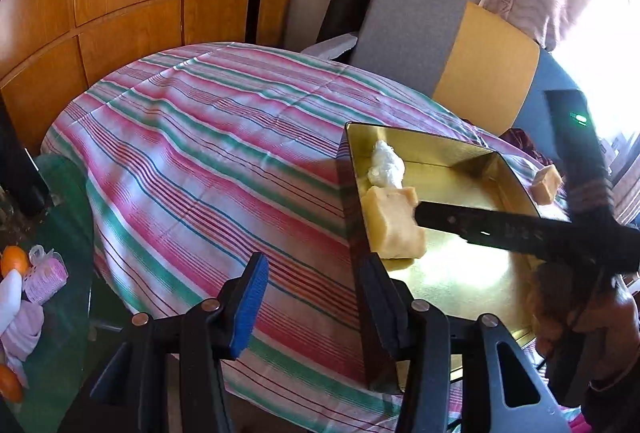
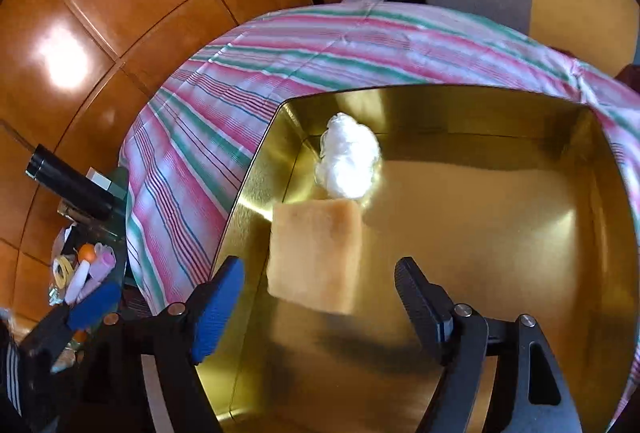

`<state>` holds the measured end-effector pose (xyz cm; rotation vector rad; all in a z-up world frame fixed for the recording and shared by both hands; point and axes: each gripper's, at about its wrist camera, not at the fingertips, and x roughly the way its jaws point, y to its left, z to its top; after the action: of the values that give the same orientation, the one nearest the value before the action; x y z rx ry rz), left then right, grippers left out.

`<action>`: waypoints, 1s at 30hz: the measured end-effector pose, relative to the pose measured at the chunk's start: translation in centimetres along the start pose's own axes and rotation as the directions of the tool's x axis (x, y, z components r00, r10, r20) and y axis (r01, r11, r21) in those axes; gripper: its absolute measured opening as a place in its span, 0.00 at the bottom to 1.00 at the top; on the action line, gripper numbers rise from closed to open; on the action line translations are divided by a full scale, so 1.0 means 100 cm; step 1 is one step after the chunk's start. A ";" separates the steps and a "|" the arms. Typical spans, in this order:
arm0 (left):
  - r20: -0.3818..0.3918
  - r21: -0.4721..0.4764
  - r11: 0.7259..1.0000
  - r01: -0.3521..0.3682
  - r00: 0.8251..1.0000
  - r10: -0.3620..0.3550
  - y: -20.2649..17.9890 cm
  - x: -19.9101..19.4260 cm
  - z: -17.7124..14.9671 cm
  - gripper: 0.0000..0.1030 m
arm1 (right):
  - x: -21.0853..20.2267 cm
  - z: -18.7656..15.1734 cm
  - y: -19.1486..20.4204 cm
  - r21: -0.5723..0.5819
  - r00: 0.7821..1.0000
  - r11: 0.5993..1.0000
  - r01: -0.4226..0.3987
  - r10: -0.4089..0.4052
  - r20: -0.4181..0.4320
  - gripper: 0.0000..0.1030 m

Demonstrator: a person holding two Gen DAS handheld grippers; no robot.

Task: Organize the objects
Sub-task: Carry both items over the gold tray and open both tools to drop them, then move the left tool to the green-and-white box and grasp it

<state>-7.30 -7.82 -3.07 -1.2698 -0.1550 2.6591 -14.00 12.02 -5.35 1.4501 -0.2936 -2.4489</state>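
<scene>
Hovering over the gold tin [image 2: 520, 233], right gripper [image 2: 320, 309] spread wide and empty, yellow soap block [image 2: 316, 257] in the tin beside a white wad [image 2: 348, 161], left gripper [image 1: 316, 297] open astride the tin's wall, second block [image 1: 546, 185] outside on striped cloth [image 1: 200, 137]

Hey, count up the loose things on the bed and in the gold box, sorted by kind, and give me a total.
Yellow blocks: 2, one in the box, one on the cloth beyond the box
White wads: 1, in the box
Gold boxes: 1
Total: 4
</scene>
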 end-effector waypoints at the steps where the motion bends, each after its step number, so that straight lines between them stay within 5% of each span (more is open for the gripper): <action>1: 0.001 0.004 1.000 0.000 1.000 0.000 -0.001 0.000 0.000 0.48 | -0.007 -0.003 0.000 -0.007 1.000 1.000 0.006 -0.006 0.017 0.76; 6: 0.013 0.050 0.999 0.010 1.000 -0.011 -0.019 -0.007 0.000 0.48 | -0.043 -0.020 -0.007 -0.028 0.993 0.997 0.072 -0.069 0.098 0.87; 30: 0.034 0.313 0.945 0.099 0.993 -0.116 -0.132 -0.031 -0.010 0.48 | -0.174 -0.098 -0.090 0.123 0.912 0.954 0.272 -0.297 0.283 0.91</action>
<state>-2.93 4.42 0.93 -1.0609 0.1772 2.4993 1.32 26.02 1.46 1.2209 -0.2604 -2.9321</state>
